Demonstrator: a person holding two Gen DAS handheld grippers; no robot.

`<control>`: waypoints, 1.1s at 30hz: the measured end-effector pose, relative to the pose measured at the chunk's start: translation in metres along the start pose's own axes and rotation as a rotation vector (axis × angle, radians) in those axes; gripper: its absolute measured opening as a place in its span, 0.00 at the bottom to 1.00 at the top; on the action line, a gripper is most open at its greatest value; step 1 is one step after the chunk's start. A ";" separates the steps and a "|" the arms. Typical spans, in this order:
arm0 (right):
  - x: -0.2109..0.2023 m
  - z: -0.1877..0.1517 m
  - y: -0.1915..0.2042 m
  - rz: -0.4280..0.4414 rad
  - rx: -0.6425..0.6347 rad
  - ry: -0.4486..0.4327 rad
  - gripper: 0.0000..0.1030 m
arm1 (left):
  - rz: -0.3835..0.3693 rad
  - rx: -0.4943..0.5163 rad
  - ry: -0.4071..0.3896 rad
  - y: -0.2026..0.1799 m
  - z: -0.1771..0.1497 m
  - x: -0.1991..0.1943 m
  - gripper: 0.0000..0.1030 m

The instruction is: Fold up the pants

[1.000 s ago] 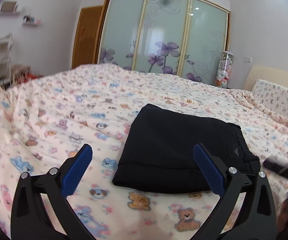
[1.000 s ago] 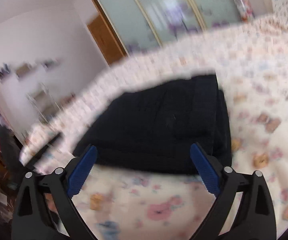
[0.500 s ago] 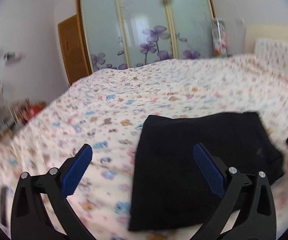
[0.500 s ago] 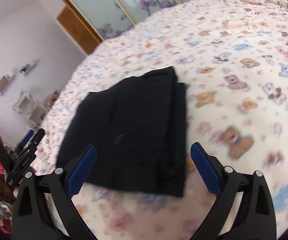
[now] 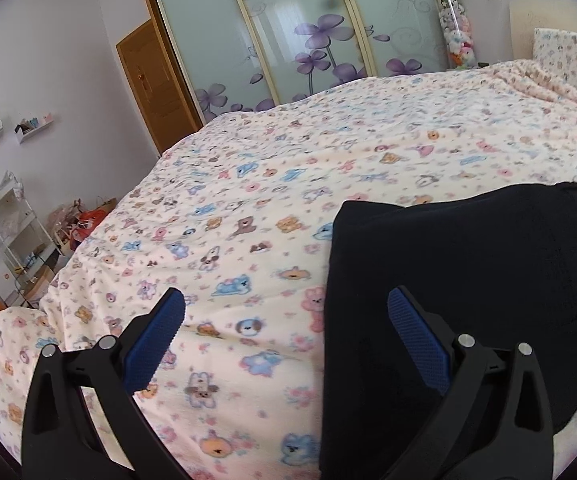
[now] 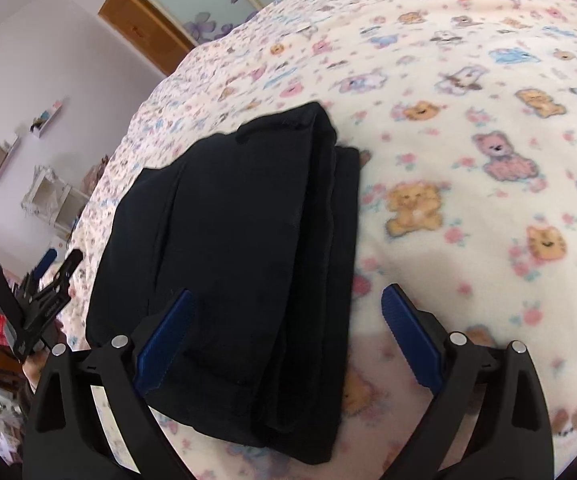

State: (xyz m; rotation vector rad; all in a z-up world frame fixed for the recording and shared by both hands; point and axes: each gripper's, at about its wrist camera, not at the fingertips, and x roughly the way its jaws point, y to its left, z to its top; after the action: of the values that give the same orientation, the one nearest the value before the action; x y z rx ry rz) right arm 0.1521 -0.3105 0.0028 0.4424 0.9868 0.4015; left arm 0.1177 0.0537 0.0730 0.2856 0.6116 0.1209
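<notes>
Black pants lie folded into a compact stack on the bed. In the right wrist view the pants show layered folded edges along their right side. My left gripper is open and empty, above the pants' left edge. My right gripper is open and empty, hovering over the pants' right edge. The left gripper also shows in the right wrist view at the far left, beyond the pants.
The bed is covered by a cream blanket with cartoon animals. A pillow lies at the head. Sliding wardrobe doors, a wooden door and a white shelf rack stand beyond the bed.
Both grippers have swung and shifted over the pants: the left view now has the pants at its right, the right view sits closer above them. The pants have not moved.
</notes>
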 end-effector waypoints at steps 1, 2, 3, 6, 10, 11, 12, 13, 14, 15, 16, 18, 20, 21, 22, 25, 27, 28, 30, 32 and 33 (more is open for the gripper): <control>0.002 -0.001 0.001 -0.005 -0.015 0.008 0.94 | -0.002 -0.001 0.001 0.000 0.000 0.001 0.98; 0.004 -0.002 0.003 -0.002 -0.025 0.015 0.94 | -0.005 -0.002 0.004 0.000 0.000 0.002 0.98; 0.005 -0.003 0.004 0.021 -0.032 0.022 0.94 | -0.007 -0.002 0.008 0.000 -0.001 0.003 0.98; 0.002 -0.005 0.010 0.119 -0.041 0.016 0.94 | -0.011 0.005 0.021 -0.001 -0.003 0.008 0.98; -0.004 -0.001 -0.018 0.254 0.115 -0.013 0.92 | -0.140 -0.092 0.080 0.016 -0.001 0.019 0.98; -0.003 0.001 -0.025 0.271 0.151 -0.023 0.90 | -0.187 -0.139 0.102 0.023 -0.001 0.023 0.98; -0.001 0.002 -0.032 0.271 0.181 -0.028 0.89 | -0.262 -0.211 0.136 0.036 0.000 0.030 0.98; 0.001 0.002 -0.034 0.270 0.188 -0.026 0.89 | -0.310 -0.260 0.159 0.043 -0.001 0.035 0.98; 0.004 0.002 -0.033 0.268 0.182 -0.017 0.89 | -0.355 -0.310 0.183 0.052 -0.001 0.040 0.98; 0.005 0.002 -0.029 0.250 0.163 -0.010 0.89 | -0.377 -0.341 0.197 0.057 -0.002 0.044 0.98; 0.007 0.002 -0.023 0.220 0.128 0.003 0.89 | -0.395 -0.383 0.222 0.067 -0.003 0.051 0.98; 0.008 -0.001 -0.013 0.231 0.078 0.022 0.89 | -0.431 -0.424 0.254 0.076 -0.005 0.061 0.98; 0.001 0.000 -0.013 0.279 0.068 0.016 0.89 | -0.502 -0.457 0.278 0.079 -0.007 0.068 0.98; -0.004 -0.001 -0.014 0.314 0.061 0.006 0.89 | -0.559 -0.480 0.293 0.079 -0.007 0.072 0.98; -0.005 -0.001 -0.016 0.331 0.057 0.002 0.89 | -0.595 -0.489 0.299 0.078 -0.007 0.074 0.98; -0.001 -0.001 -0.021 0.336 0.061 0.003 0.88 | -0.659 -0.467 0.340 0.065 -0.003 0.080 0.98; 0.003 -0.002 -0.018 0.319 0.044 0.009 0.88 | -0.665 -0.437 0.380 0.055 -0.001 0.087 0.98; 0.002 -0.003 -0.016 0.313 0.033 0.011 0.88 | -0.686 -0.432 0.406 0.050 0.000 0.091 0.98; 0.000 -0.005 -0.016 0.310 0.020 0.011 0.88 | -0.766 -0.452 0.446 0.043 -0.001 0.097 0.98; -0.003 -0.006 -0.017 0.321 0.019 0.008 0.88 | -0.871 -0.484 0.490 0.036 -0.003 0.103 0.98; -0.001 -0.005 -0.016 0.330 0.022 0.005 0.88 | -0.904 -0.487 0.509 0.032 -0.004 0.105 0.98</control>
State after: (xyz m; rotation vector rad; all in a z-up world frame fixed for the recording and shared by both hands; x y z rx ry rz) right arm 0.1497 -0.3239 -0.0076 0.6270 0.9245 0.6891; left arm 0.2001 0.1055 0.0222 -0.5231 1.1357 -0.5413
